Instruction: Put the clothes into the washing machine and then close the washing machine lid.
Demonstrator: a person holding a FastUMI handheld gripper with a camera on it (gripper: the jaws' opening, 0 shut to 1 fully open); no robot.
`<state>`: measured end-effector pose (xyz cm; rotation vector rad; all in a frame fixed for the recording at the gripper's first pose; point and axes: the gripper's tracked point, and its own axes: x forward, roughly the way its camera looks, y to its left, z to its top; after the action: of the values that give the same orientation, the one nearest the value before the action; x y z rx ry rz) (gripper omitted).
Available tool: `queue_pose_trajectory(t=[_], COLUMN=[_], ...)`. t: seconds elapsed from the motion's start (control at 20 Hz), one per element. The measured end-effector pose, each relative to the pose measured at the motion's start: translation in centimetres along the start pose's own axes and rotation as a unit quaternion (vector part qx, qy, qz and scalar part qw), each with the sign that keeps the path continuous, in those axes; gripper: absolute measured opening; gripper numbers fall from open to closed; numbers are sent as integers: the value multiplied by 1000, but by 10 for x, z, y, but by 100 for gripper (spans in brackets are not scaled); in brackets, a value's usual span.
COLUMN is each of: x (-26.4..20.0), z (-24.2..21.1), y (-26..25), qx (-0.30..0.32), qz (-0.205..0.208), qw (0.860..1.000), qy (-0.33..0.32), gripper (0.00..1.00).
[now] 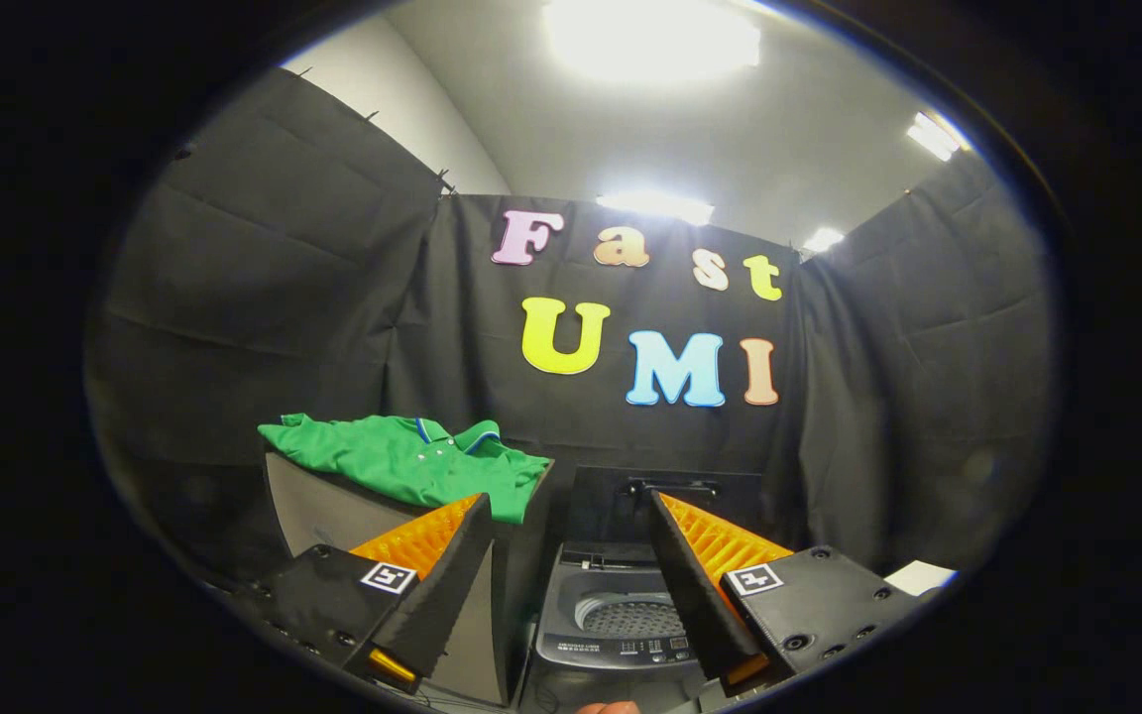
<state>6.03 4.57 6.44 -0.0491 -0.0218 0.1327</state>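
Note:
A green polo shirt [412, 461] lies spread on top of a grey box-like stand [318, 511], beyond and above my left finger. To the right of the stand is a small grey top-loading washing machine [621, 620], its dark lid [670, 506] raised upright at the back and its perforated drum visible below. My gripper [566, 521] is open, its fingers spread wide with nothing between them. The left finger points at the shirt's hanging edge; the washing machine's opening shows between and beyond the two fingers.
Black cloth walls close the booth behind and on both sides. A white sheet [918, 577] lies low at the right beyond my right finger. A fingertip of a person's hand [609, 707] peeks in below the washing machine.

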Motion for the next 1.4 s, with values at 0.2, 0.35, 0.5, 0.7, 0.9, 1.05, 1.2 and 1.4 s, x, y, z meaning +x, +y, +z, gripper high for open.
queue_pose_trajectory(t=[0.2, 0.35, 0.5, 0.7, 0.9, 1.05, 1.2, 1.4], x=[40, 70, 101, 134, 165, 186, 204, 226], z=[17, 41, 44, 47, 48, 49, 47, 49], y=[23, 25, 41, 52, 69, 73, 85, 107], qx=[30, 40, 55, 92, 120, 108, 95, 81], qz=[57, 65, 85, 89, 98, 93, 92, 98], qw=[997, 996, 992, 981, 968, 966, 961, 954], qy=[33, 38, 74, 144, 199, 217, 242, 270], gripper=[98, 98, 98, 98, 97, 96, 96, 96])
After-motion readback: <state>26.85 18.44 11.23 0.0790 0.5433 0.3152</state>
